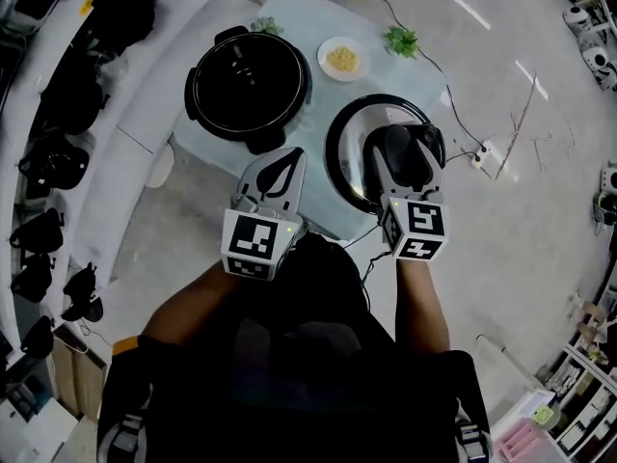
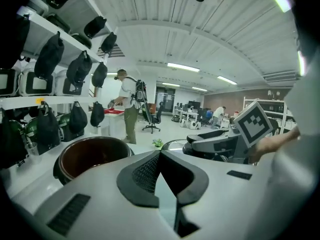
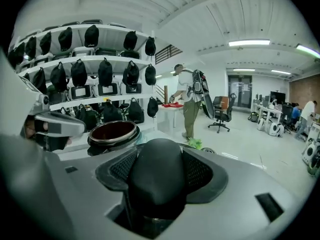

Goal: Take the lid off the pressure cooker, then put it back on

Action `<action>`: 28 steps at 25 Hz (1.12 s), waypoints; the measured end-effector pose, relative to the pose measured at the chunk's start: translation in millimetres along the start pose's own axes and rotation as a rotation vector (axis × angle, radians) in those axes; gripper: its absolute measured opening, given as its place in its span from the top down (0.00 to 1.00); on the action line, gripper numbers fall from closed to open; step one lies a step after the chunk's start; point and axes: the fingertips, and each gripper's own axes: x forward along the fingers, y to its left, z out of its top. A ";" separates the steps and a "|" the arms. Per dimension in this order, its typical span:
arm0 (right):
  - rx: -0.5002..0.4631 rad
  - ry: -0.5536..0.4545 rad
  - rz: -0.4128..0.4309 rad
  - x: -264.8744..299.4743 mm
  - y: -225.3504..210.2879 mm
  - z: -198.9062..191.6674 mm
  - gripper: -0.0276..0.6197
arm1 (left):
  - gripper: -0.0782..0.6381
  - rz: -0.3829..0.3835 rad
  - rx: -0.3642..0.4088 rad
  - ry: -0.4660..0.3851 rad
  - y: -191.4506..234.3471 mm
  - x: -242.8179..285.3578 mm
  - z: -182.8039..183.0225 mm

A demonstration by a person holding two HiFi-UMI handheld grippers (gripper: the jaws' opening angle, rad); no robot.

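The black pressure cooker pot (image 1: pixel 246 85) (image 2: pixel 92 156) (image 3: pixel 114 131) stands uncovered on the left part of the pale table (image 1: pixel 289 13). Its round silver-rimmed lid (image 1: pixel 352 152) is to the right of the pot, over the table's front right corner. My right gripper (image 1: pixel 395 143) (image 3: pixel 157 156) is shut on the lid's black handle (image 1: pixel 413 157) (image 3: pixel 157 184). Whether the lid rests on the table or hangs above it, I cannot tell. In front of the pot, near the table's front edge, my left gripper (image 1: pixel 292 152) (image 2: pixel 159 154) is shut with nothing held.
A small plate of yellow food (image 1: pixel 342 59) and a green sprig (image 1: pixel 402 40) lie at the table's far side. A power strip with cable (image 1: pixel 485 155) lies on the floor to the right. Shelves of black bags (image 1: pixel 58 152) curve along the left. A person (image 2: pixel 129 109) stands far off.
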 end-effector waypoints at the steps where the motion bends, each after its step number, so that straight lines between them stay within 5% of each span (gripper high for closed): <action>1: -0.010 0.004 0.013 5.8 -3.7 -4.9 0.50 | 0.88 0.013 -0.005 0.005 -2.1 6.0 -5.1; 13: -0.060 0.073 0.182 83.2 9.2 -66.2 0.49 | 0.88 0.135 -0.067 0.082 6.1 49.0 -58.4; 28: -0.118 0.139 0.260 125.3 32.9 -125.6 0.49 | 0.88 0.139 -0.109 0.196 -10.1 60.8 -115.7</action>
